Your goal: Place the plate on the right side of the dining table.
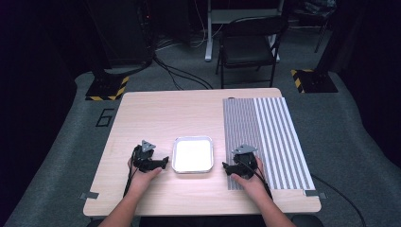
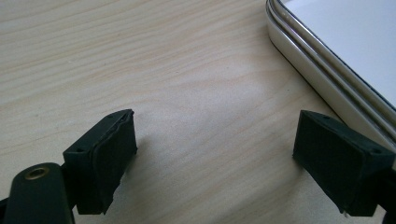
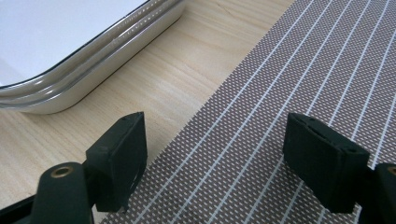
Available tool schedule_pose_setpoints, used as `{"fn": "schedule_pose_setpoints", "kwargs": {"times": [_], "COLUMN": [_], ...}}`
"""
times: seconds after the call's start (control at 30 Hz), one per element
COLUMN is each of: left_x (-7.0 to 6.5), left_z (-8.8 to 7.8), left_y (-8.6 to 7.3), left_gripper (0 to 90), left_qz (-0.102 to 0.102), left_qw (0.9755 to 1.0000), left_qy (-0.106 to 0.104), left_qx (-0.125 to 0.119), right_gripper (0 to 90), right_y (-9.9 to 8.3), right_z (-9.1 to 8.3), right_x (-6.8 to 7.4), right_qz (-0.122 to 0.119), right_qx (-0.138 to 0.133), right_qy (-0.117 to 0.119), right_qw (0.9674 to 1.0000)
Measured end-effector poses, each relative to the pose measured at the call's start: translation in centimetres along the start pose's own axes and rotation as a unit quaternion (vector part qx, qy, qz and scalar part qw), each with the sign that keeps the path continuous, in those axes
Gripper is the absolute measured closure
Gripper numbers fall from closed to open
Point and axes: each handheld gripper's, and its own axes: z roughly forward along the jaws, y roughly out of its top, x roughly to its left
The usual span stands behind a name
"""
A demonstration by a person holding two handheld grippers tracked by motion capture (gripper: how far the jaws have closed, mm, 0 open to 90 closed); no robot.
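- White tray [image 1: 192,154] sitting flat near the front middle of the tabletop [image 1: 156,113], rim rounded, inside bare and bright.
- Tray again in the left gripper view [image 2: 322,70], its edge running across the upper right corner; in the right gripper view [image 3: 93,51], filling the upper left.
- Left tongs [image 1: 164,161] just beside the tray's left edge, pointing toward it, resting low over bare wood.
- Left tongs wide open [image 2: 215,154], nothing between the black pads, only woodgrain; right-hand pad close to the tray's rim, contact impossible to tell.
- Right tongs [image 1: 226,166] just beside the tray's right edge, pointing toward it, held from behind by the right hand [image 1: 250,182].
- Right tongs spread wide too [image 3: 215,158], gripping nothing, poised over the edge of the striped mat [image 3: 289,116], one pad at the boundary of wood and mat.
- Striped mat [image 1: 274,137] covering the right part of the tabletop, finer stripes on its left half, broader ones on its right.
- Left hand [image 1: 142,177] coming in from the bottom, forearm angled up toward the tray.
- Beyond the tabletop: a black folding chair [image 1: 248,47] on grey carpet.
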Motion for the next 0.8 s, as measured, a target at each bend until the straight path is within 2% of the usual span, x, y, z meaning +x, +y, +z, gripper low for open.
{"fn": "schedule_pose_setpoints", "kwargs": {"times": [0.67,0.8], "left_x": [-0.05,-0.06], "left_z": [0.05,0.04], "left_y": [0.00,0.00], "left_gripper": [13.9,14.5], "left_qz": [-0.005,-0.006], "left_qw": [1.0000,1.0000], "left_qy": [0.003,0.005], "left_qx": [-0.003,-0.004], "right_gripper": [20.6,17.0], "right_y": [0.00,0.01], "right_z": [0.00,0.04], "right_x": [0.03,0.10], "right_qz": [0.003,0.001], "right_qx": [0.000,0.003], "right_qy": [0.000,0.001], "right_qw": [1.0000,1.0000]}}
